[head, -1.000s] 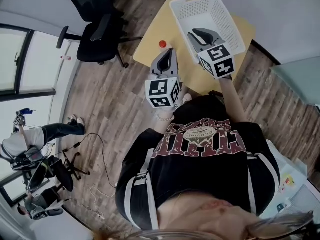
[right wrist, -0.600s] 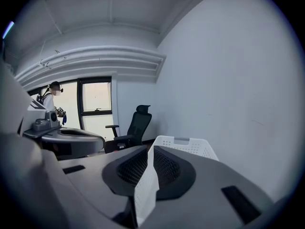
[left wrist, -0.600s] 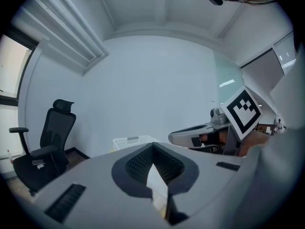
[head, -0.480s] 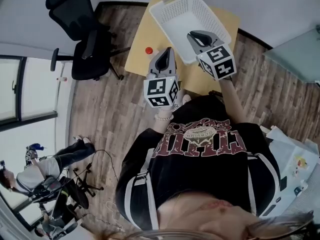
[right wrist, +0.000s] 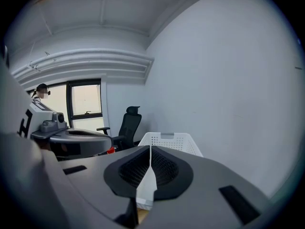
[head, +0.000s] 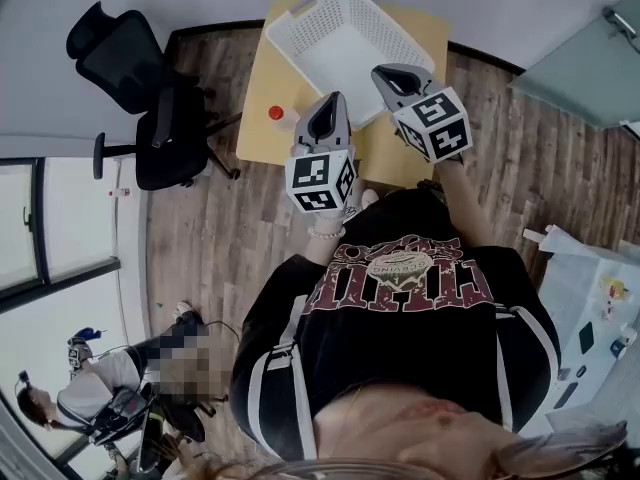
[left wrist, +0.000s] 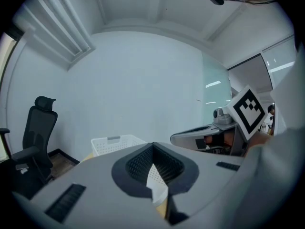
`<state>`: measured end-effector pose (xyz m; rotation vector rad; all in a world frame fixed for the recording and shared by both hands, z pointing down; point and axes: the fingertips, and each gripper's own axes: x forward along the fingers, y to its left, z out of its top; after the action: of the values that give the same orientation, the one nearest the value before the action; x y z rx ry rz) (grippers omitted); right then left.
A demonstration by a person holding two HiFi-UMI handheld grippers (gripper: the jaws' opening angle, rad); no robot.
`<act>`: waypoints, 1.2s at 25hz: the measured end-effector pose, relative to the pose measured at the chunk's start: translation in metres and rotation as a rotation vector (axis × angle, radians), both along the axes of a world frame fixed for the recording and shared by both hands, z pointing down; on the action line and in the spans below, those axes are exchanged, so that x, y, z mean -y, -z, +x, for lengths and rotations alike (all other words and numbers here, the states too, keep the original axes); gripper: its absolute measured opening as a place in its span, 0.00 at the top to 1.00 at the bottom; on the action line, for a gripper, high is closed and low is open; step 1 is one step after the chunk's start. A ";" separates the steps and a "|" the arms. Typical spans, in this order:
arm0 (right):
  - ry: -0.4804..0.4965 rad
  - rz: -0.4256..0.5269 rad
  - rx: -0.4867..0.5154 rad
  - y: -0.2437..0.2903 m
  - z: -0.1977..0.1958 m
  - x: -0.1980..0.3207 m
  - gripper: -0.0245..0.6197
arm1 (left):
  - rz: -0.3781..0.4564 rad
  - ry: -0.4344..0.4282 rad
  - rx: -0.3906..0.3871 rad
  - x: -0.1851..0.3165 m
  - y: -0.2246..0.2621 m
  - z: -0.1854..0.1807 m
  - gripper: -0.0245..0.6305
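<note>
Your left gripper (head: 333,104) and right gripper (head: 386,72) hover over the yellow wooden table (head: 258,88), jaws pressed together and empty. The white perforated plastic basket (head: 300,16) sits at twelve o'clock, the small red-capped bottle (head: 275,114) at nine.

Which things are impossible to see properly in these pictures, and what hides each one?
Red-capped item: head view, too small to identify.
White basket, near corner: head view, covered by the right tongs.
Table, near edge: head view, hidden behind the left tongs and the person's arms; in both gripper views the tongs' grey bodies cover most of it.
</note>
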<state>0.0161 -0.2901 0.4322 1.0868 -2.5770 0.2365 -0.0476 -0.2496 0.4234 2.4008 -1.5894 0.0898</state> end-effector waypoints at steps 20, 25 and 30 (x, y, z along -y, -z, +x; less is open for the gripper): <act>-0.062 -0.002 0.106 -0.003 0.024 -0.025 0.93 | -0.005 -0.117 0.017 0.000 -0.004 0.034 0.89; -0.067 0.000 0.127 -0.003 0.023 -0.028 0.94 | -0.005 -0.123 0.020 -0.001 -0.006 0.036 0.89; -0.061 -0.006 0.138 -0.006 0.020 -0.028 0.94 | -0.003 -0.124 0.025 0.001 -0.006 0.035 0.89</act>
<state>0.0357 -0.2625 0.4380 1.1873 -2.6631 0.3449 -0.0122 -0.2501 0.4292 2.5035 -1.4487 0.1468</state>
